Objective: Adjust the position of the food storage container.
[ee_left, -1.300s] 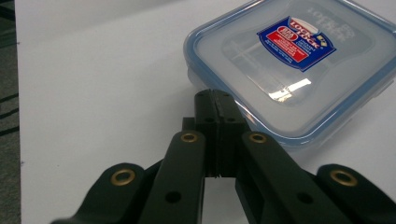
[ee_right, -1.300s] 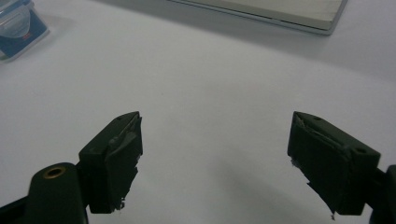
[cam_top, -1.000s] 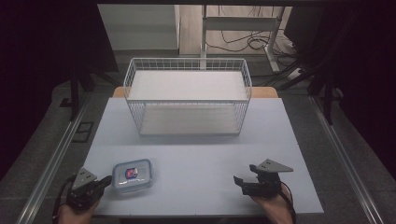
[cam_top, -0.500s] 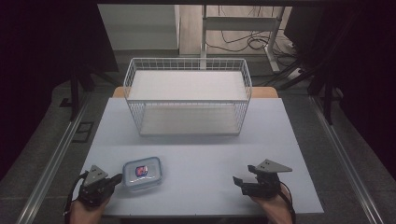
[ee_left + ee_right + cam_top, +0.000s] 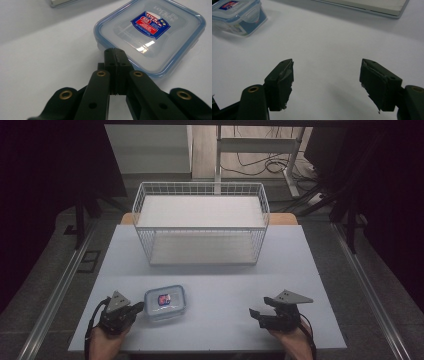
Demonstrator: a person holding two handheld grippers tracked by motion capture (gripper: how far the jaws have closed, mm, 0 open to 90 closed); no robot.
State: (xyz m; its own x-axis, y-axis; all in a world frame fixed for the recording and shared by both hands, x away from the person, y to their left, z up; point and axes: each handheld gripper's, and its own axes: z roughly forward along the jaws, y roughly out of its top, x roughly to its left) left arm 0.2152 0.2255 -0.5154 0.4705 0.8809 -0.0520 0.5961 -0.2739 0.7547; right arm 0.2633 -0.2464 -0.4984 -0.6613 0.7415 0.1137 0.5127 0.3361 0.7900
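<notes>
A small clear food container point(image 5: 165, 302) with a blue-rimmed lid and a red and blue label lies flat on the white table point(image 5: 225, 275), front left. My left gripper point(image 5: 139, 307) is shut with nothing held; in the left gripper view its joined tips point(image 5: 115, 51) sit against the near edge of the container point(image 5: 150, 35). My right gripper point(image 5: 256, 312) rests at the front right, open and empty point(image 5: 327, 67), well apart from the container point(image 5: 237, 17), which appears at the upper left of its view.
A white wire basket point(image 5: 200, 245) with a pale board inside stands at the back middle of the table. The board's edge point(image 5: 362, 5) crosses the top of the right gripper view. Dark floor and metal rails flank the table on both sides.
The left gripper has slid rightward along the front of the table, and the container has shifted right ahead of it. The right gripper has stayed put.
</notes>
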